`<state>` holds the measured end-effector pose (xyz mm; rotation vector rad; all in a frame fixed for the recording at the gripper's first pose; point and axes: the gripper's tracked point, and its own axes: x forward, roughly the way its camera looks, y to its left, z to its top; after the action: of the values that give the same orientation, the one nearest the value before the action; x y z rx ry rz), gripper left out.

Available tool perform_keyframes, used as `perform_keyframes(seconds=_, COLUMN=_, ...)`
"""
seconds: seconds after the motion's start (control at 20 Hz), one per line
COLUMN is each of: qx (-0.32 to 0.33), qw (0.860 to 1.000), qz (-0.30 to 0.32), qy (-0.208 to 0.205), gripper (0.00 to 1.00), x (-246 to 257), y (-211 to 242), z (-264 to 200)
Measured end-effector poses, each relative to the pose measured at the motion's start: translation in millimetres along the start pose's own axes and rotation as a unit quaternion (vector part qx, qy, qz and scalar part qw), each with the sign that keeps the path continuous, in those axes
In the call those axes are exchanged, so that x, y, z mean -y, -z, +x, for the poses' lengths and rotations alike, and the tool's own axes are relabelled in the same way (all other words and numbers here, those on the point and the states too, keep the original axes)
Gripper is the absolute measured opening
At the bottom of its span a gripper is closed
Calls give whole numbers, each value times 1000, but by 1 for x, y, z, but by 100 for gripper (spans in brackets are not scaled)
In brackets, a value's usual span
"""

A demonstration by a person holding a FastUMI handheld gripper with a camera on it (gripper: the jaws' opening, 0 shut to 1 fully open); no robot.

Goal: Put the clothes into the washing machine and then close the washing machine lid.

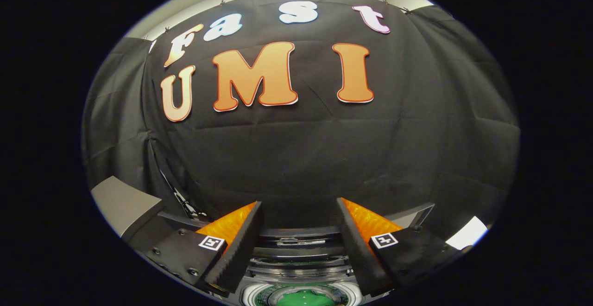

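- A grey slanted panel (121,202) sits off to the left.
- The hand-held gripper (300,208) is released, its two black ridged fingers (241,245) spread wide, holding nothing.
- Between and below them: the washing machine's round white-rimmed opening (301,294), green cloth (300,299) inside.

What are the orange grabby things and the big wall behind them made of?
The gripper stands open, nothing between its jaws. Its fingers look like glossy orange plastic, faceted and see-through, faced with matte black ridged pads, probably rubber. The wall is dull black cloth: it creases and sags.
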<state>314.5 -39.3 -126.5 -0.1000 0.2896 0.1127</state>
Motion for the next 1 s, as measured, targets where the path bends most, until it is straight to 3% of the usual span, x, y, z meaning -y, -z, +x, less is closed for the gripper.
perform_keyframes(seconds=0.8, qx=4, qw=1000, qz=-1, qy=7, gripper=99, x=-1, y=43, z=-97)
perform_keyframes(seconds=1.0, qx=-85, qw=996, qz=39, qy=8, gripper=98, x=0, y=99, z=-108)
